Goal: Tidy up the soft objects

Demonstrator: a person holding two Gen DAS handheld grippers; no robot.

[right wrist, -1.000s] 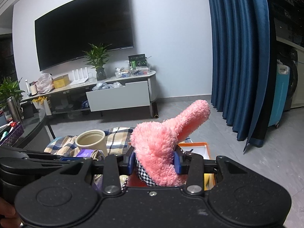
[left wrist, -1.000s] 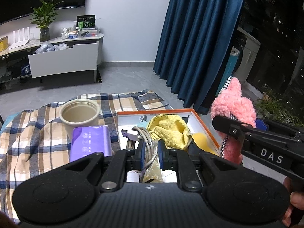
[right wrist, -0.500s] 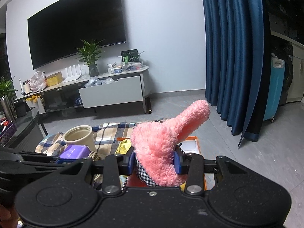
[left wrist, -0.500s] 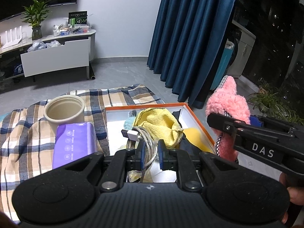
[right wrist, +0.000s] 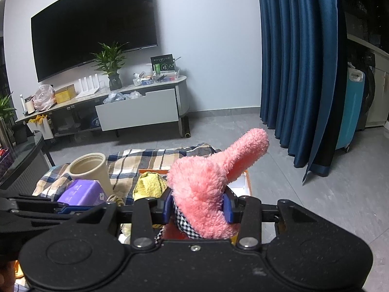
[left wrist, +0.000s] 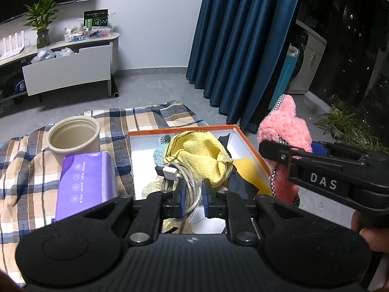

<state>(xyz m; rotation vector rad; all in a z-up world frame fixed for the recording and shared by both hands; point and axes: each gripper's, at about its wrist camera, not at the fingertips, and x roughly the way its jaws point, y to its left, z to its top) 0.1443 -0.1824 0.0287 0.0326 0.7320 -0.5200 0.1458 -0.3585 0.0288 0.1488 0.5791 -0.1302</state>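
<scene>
Holding the fluffy pink plush slipper (right wrist: 206, 194) pinched between your right gripper (right wrist: 198, 206) fingers, just right of the orange-rimmed white box (left wrist: 252, 146), you lower it in beside the yellow knitted cloth (left wrist: 197, 153). Your left gripper (left wrist: 193, 197) fingers stand narrowly parted around the coiled grey cable (left wrist: 187, 182); whether they grip it, I cannot tell.

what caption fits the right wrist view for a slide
Right tongs shut on pink fluffy slipper, held above the orange-rimmed box.
</scene>
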